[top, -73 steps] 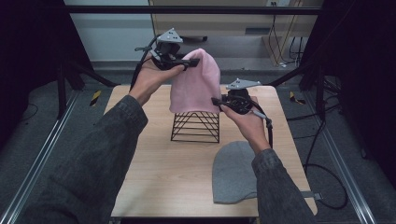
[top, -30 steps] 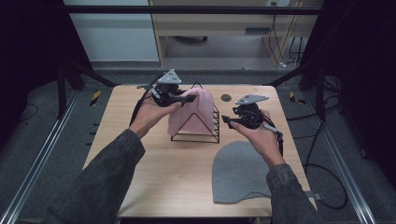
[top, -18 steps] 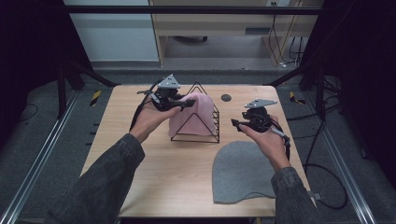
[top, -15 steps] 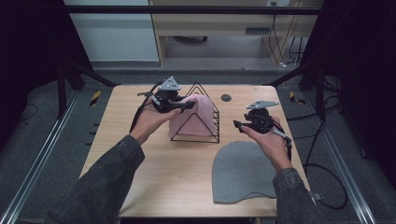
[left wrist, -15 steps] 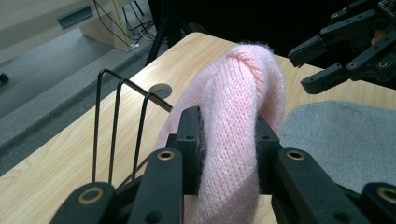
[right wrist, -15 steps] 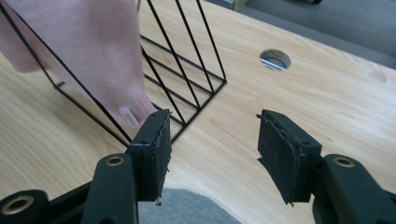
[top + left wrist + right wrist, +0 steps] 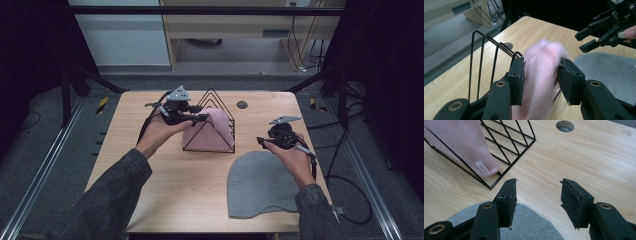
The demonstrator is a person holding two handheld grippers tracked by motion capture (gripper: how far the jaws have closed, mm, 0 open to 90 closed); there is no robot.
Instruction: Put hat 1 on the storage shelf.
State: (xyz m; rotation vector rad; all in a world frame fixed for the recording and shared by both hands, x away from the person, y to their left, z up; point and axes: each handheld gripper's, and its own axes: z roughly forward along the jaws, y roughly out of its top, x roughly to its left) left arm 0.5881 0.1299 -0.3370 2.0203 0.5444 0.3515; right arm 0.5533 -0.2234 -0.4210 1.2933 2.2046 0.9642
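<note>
My left gripper has its jaws pinched on the top of the pink beanie, holding the crown up so the knit hangs into the black wire rack without bunching on the wires. My right gripper is spread wide with nothing between the pads, hovering over the near edge of the grey beanie, which lies flat on the wooden table just beside the rack; I judge that it is the next pick.
</note>
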